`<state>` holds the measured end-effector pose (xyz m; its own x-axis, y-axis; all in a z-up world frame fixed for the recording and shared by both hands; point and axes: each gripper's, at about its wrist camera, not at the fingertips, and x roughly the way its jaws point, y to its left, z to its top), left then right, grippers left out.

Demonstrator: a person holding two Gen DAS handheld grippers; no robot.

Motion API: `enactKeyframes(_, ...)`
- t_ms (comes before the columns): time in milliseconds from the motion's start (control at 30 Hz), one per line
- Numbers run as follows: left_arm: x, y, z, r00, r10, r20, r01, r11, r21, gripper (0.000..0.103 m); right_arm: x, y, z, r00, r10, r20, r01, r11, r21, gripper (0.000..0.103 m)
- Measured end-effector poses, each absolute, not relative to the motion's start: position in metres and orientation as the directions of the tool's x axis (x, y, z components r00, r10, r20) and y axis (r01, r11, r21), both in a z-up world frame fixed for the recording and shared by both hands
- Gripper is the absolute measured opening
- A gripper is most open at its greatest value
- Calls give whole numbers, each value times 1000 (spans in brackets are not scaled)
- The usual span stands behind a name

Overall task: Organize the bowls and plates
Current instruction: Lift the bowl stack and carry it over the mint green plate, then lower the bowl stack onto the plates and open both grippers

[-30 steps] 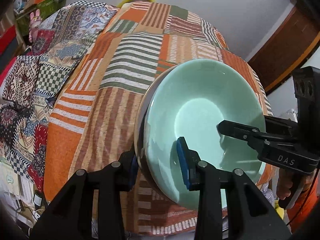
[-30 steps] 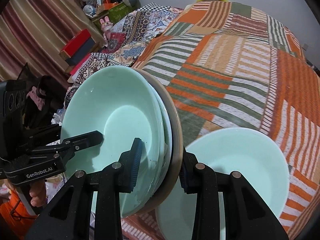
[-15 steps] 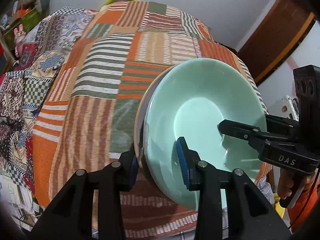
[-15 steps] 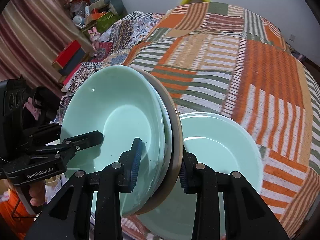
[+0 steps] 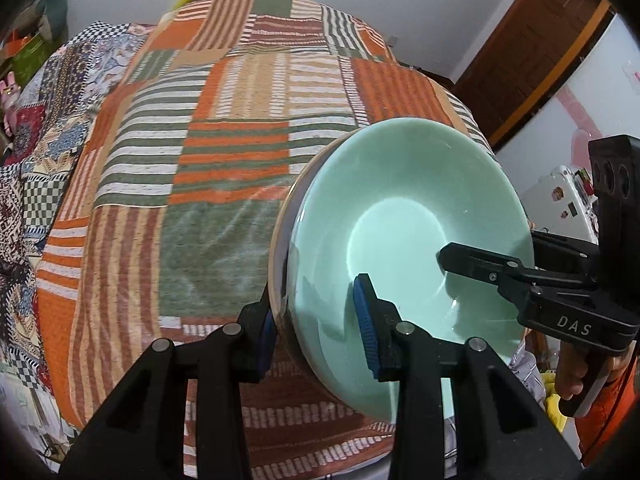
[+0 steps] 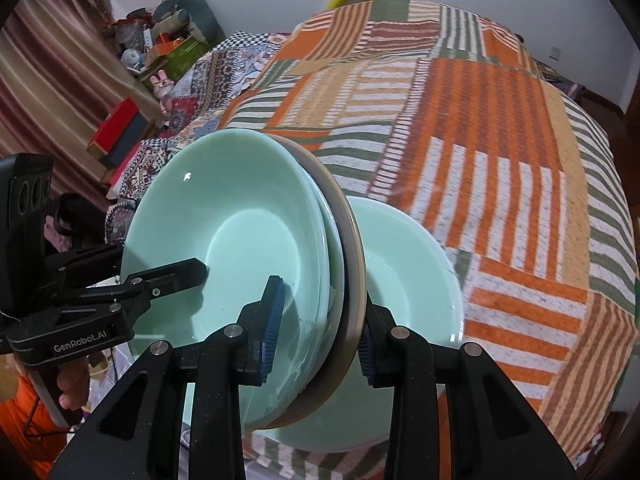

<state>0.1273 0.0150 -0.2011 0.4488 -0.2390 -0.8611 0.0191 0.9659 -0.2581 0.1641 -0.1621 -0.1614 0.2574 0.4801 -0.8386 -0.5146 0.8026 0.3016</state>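
**Carrying a gathered stack toward one last dish**

Gripping the held stack (image 6: pixel 248 276) from both sides: left gripper (image 5: pixel 316 320) and right gripper (image 6: pixel 320 320) each clamped over its rim, tilting it nearly on edge above the patchwork blanket (image 5: pixel 224 160). Nesting looking mostly done, green dishes sitting inside a tan plate (image 6: pixel 352 248). Apparently remaining: one green bowl on the bed (image 6: pixel 408 264), lying just behind, not yet joined.

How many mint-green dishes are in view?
3: two nested in the tan plate, the front bowl and a second rim, gripped by both grippers; one bowl on the bedspread. More may be hidden.
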Motion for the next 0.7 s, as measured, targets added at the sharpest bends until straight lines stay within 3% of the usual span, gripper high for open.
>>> enactKeyframes(700, 145, -7, -218, 413, -257, -874, 77, 966, -248, 36, 168, -192, -178, 228, 477, -849, -445, 826, 345, 30)
